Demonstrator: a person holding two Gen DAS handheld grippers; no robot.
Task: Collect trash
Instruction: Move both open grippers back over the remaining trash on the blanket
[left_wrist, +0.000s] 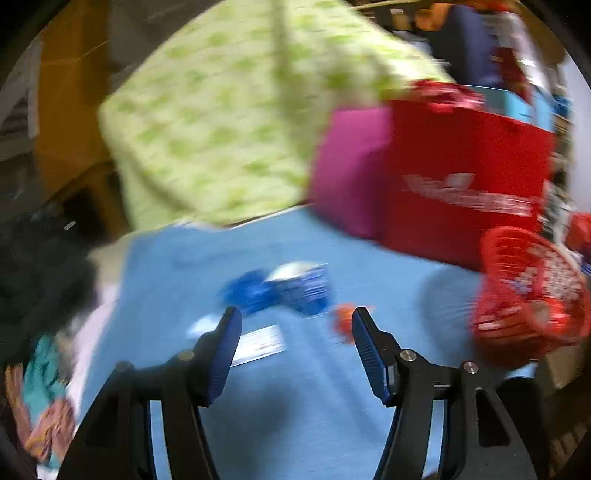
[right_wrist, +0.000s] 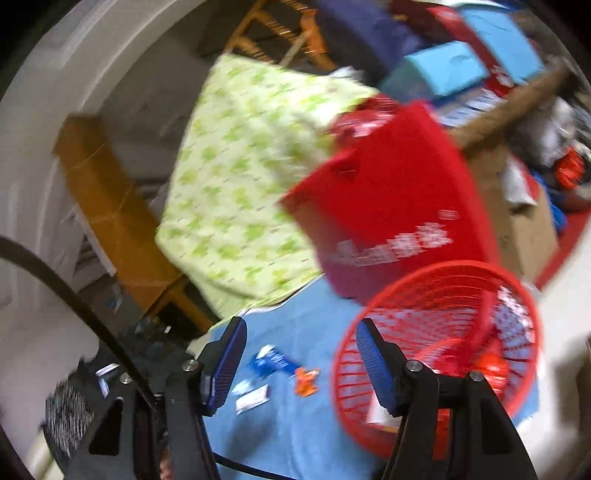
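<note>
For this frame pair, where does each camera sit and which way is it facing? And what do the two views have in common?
Left wrist: on the left gripper, looking along its open, empty fingers down at the blue cloth, with the blue wrapper and orange scrap just ahead.
Right wrist: on the right gripper, open and empty, facing the red basket and the same cloth.
Shared: cloth, blue wrapper, orange scrap, white slip, red basket, red bag, green-patterned fabric. Only gripper fingers show; both views are motion-blurred.

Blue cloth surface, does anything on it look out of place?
Yes. Loose litter lies on the blue cloth outside the red basket: a blue wrapper, an orange scrap and a white slip.
</note>
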